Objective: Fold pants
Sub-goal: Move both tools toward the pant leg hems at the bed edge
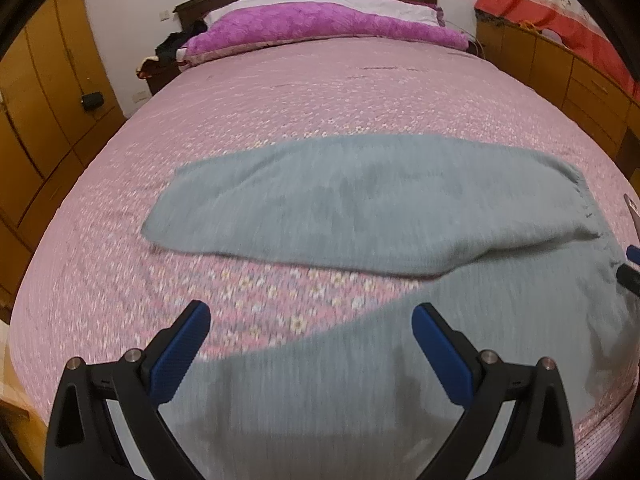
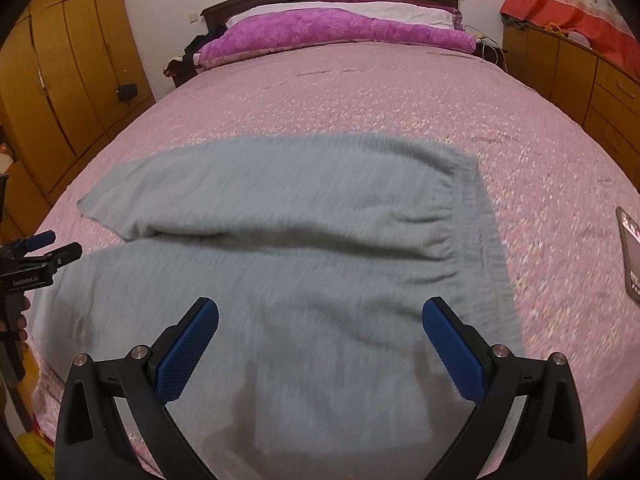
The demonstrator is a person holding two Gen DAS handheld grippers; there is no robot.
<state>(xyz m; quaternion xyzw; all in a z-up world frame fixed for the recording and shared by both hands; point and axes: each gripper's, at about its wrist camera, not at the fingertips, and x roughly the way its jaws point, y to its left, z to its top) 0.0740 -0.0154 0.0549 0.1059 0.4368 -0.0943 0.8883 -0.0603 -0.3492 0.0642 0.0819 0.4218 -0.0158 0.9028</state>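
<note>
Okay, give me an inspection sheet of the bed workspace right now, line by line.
Surface: bed with pink flowered bedspread, flat.
Job's things: grey pants spread out, legs apart toward the left, waistband to the right; not yet folded.
Clutter: phone lying on the bedspread at the right edge.
Grippers: left gripper open, over the near leg; right gripper open, over the pants; neither holds cloth.
Cables: thin wires by the headboard's right end, unclear.
Surroundings: purple blanket, pillows, wooden wardrobe, drawers, red curtain.
</note>
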